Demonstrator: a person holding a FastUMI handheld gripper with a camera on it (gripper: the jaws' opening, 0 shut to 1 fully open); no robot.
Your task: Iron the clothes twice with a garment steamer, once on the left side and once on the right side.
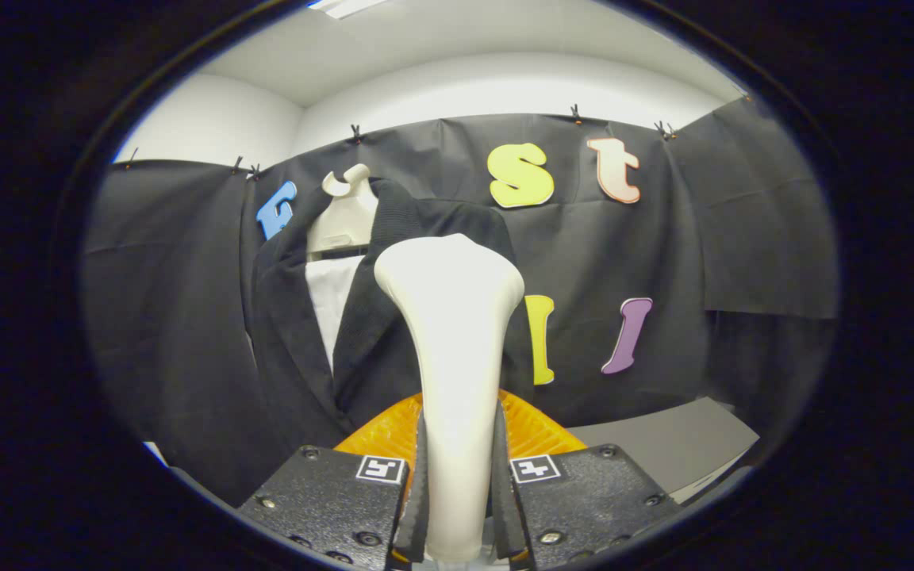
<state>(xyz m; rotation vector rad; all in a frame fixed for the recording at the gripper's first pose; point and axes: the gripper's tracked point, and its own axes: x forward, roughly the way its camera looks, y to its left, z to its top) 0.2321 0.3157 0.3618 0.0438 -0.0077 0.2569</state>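
we grip the white steamer (451, 333) upright in our claw (457, 492), both fingers pressed on its neck, its head raised before the dark jacket (298, 333) on a hanger (343, 214); an orange piece (384, 432) sits just behind the fingers.

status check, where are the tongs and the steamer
Tongs shut on white garment steamer, head upright. Dark jacket hangs on hanger just beyond, not touched. Orange base behind the handle, nothing blocking.

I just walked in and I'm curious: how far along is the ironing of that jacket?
Done: the tongs are shut on the white steamer, held upright. In hand: its head is raised in front of the dark jacket on its hanger. Whether any pass is finished cannot be told; the jacket itself gives no sign.
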